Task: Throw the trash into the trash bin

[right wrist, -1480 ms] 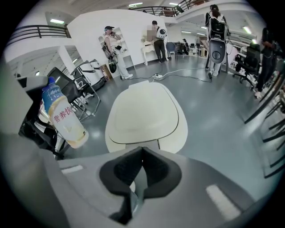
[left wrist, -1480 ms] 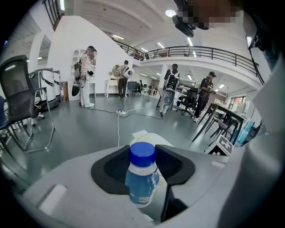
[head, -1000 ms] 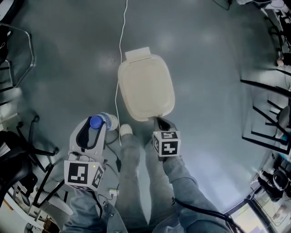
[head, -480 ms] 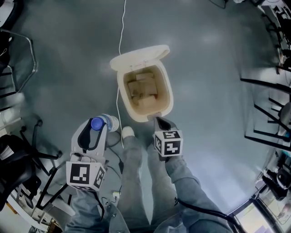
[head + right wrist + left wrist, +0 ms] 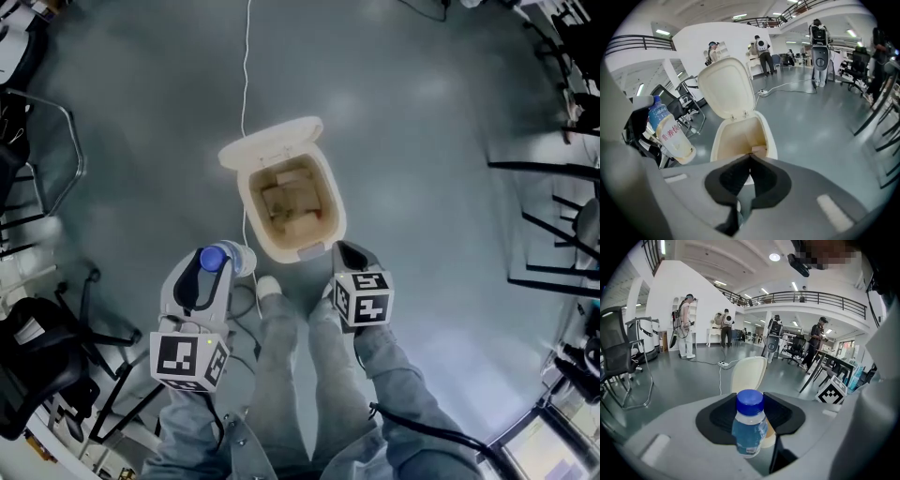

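A cream trash bin [image 5: 339,221] stands on the grey floor with its lid [image 5: 270,142] raised, and cardboard scraps lie inside. My left gripper [image 5: 221,255] is shut on a clear plastic bottle [image 5: 232,256] with a blue cap, held just left of the bin's near corner. In the left gripper view the bottle [image 5: 749,427] stands upright between the pads, with the bin lid [image 5: 747,373] behind it. My right gripper [image 5: 343,249] is shut on nothing, close to the bin's near right corner. In the right gripper view the closed right gripper [image 5: 750,156] points at the open bin [image 5: 724,140], and the bottle [image 5: 668,131] shows at left.
A white cable [image 5: 246,75] runs along the floor past the bin's left side. Office chairs [image 5: 42,150] stand at the left and black metal frames [image 5: 553,225] at the right. The person's legs and a white shoe [image 5: 267,286] are just before the bin. Several people stand far off.
The bin's lid has swung from shut to fully open. Both grippers have lifted a little, and the bottle stays gripped in the left one.
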Demonstrator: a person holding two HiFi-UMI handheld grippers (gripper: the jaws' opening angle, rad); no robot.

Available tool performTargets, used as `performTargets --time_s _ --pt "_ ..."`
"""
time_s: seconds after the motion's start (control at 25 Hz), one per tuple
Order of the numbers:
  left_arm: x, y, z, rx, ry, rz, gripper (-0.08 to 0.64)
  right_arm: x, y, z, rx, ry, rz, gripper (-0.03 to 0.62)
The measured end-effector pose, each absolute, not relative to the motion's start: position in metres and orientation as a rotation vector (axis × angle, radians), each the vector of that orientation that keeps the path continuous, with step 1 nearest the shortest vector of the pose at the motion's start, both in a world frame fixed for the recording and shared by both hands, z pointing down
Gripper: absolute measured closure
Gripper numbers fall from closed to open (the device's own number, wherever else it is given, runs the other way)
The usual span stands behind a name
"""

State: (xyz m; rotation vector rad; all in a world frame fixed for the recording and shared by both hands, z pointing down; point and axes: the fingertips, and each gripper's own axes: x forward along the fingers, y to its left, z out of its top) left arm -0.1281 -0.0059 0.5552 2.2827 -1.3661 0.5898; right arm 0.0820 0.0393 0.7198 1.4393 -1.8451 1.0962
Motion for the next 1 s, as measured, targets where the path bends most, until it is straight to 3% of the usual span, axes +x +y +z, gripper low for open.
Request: performTargets --time_s 0.52,1.0 --pt "-0.041 -0.036 0.562 2.426 -1.174 0.639 0.371 0.173 0.035 0.677 1.739 -1.743 1.193 0.589" --pt "0.010 -0.074 0.657 2.467 -1.015 0.761 0.370 0.199 0.046 0.689 1.865 -1.633 1.306 0.589"
